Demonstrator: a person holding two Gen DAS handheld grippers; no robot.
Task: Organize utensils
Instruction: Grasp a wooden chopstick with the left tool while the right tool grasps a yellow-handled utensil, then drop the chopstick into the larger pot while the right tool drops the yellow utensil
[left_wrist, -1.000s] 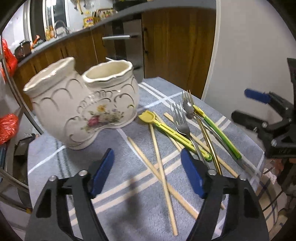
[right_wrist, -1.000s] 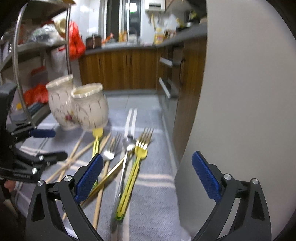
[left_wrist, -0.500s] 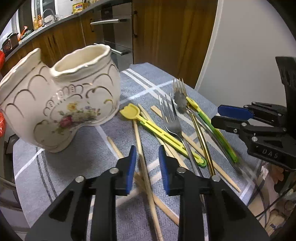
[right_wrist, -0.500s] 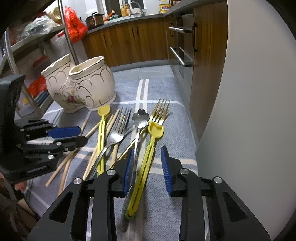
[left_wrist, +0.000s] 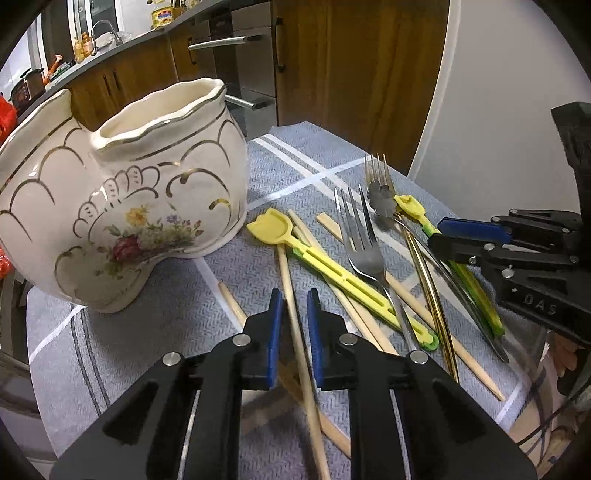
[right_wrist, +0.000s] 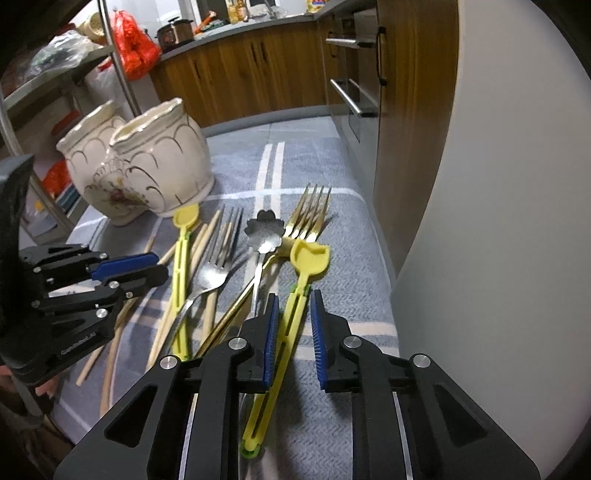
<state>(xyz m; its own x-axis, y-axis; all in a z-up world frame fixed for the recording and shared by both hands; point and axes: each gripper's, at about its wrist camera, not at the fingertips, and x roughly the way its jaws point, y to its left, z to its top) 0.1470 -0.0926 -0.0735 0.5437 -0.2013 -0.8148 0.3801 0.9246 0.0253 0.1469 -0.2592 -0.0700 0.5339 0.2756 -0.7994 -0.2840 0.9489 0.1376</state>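
My left hand-held gripper (left_wrist: 294, 325) sat low over the table (left_wrist: 159, 325), its blue pads narrowed around a wooden chopstick (left_wrist: 295, 314) with slim gaps either side, not yet pinching it. My right hand-held gripper (right_wrist: 291, 328) likewise straddled a yellow utensil (right_wrist: 295, 306), jaws nearly closed but apart from it. Forks (right_wrist: 218, 269) and more chopsticks lay scattered beside the ceramic holder (left_wrist: 122, 206).

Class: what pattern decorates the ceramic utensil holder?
Cream ceramic utensil holder with gold scalloped lines and a floral spray; clearest in the left wrist view.
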